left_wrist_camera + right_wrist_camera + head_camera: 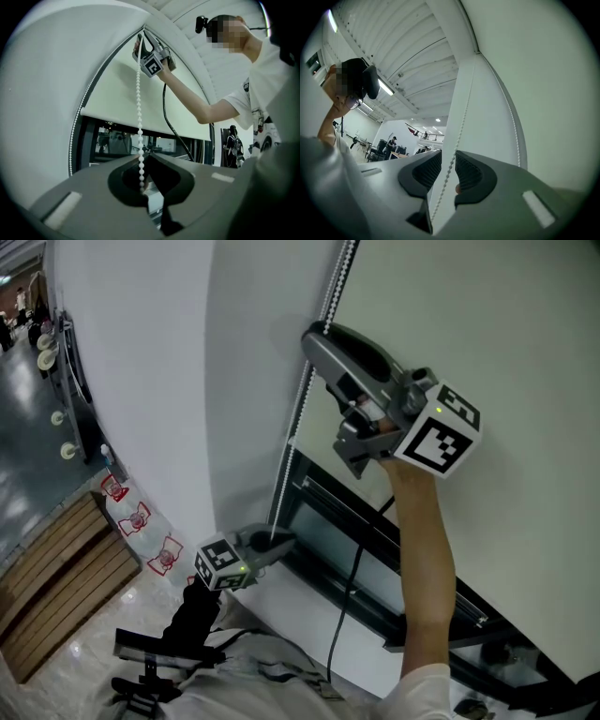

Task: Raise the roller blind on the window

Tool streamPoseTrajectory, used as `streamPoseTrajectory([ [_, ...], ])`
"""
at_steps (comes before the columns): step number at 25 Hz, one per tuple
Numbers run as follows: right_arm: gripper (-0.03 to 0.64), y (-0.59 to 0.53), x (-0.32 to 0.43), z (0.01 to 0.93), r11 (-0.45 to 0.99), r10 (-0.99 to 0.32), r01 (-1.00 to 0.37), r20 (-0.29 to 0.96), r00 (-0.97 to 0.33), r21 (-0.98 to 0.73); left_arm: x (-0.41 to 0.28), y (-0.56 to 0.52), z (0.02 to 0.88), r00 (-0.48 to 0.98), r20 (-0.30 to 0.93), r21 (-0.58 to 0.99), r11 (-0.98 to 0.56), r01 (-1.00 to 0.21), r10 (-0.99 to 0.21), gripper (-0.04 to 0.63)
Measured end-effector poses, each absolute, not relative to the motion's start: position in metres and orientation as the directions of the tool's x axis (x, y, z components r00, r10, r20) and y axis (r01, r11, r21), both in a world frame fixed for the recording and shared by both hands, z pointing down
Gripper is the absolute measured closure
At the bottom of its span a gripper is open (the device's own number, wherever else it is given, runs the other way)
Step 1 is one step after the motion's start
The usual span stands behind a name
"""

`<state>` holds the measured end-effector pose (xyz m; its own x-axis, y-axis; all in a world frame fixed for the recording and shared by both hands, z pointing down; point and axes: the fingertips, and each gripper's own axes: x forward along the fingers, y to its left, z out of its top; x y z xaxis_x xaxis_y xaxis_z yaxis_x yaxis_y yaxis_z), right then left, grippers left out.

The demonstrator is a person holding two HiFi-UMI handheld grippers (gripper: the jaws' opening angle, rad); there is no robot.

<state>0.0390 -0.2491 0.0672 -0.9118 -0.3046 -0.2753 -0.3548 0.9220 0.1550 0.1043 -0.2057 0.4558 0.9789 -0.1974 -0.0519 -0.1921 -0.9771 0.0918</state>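
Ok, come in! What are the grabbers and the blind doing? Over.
Left gripper shut on bead chain, low. Right gripper open, chain between its jaws, higher up. Roller blind mostly down. Nothing blocking.

**Surroundings: Non-Task Items**

A white wall (141, 381) meets a glossy floor (28, 437). A slatted wooden platform (56, 582) lies on the floor near the wall base. Three white bags with red print (137, 519) sit in a row along the wall base, just beside the platform. Overhead, a ribbed white ceiling (393, 42) carries a strip light (386, 87). In the far hall, a person (392, 140) stands below a railed balcony (431, 137).
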Motion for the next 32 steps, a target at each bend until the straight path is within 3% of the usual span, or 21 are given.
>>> streamPoseTrajectory([
  [7,0.54,-0.252,0.044,0.03,0.911,-0.306,-0.373,-0.317,-0.898,0.176,0.104,-0.204,0.459,0.98,-0.045,0.098,-0.977,-0.19,-0.195,0.595],
  [10,0.597,-0.252,0.044,0.026,0.904,-0.323,-0.39,-0.318,-0.891,0.176,0.104,-0.203,0.46,0.98,-0.042,0.099,-0.977,-0.191,-0.195,0.595],
  [22,0.603,-0.24,0.049,0.037,0.931,-0.312,-0.358,-0.344,-0.886,0.078,0.103,-0.204,0.458,0.978,-0.045,0.108,-0.974,-0.198,-0.204,0.596],
  [32,0.604,-0.236,0.044,0.113,0.931,-0.342,-0.363,-0.271,-0.9,0.029,0.101,-0.205,0.456,0.977,-0.056,0.101,-0.974,-0.201,-0.207,0.595],
])
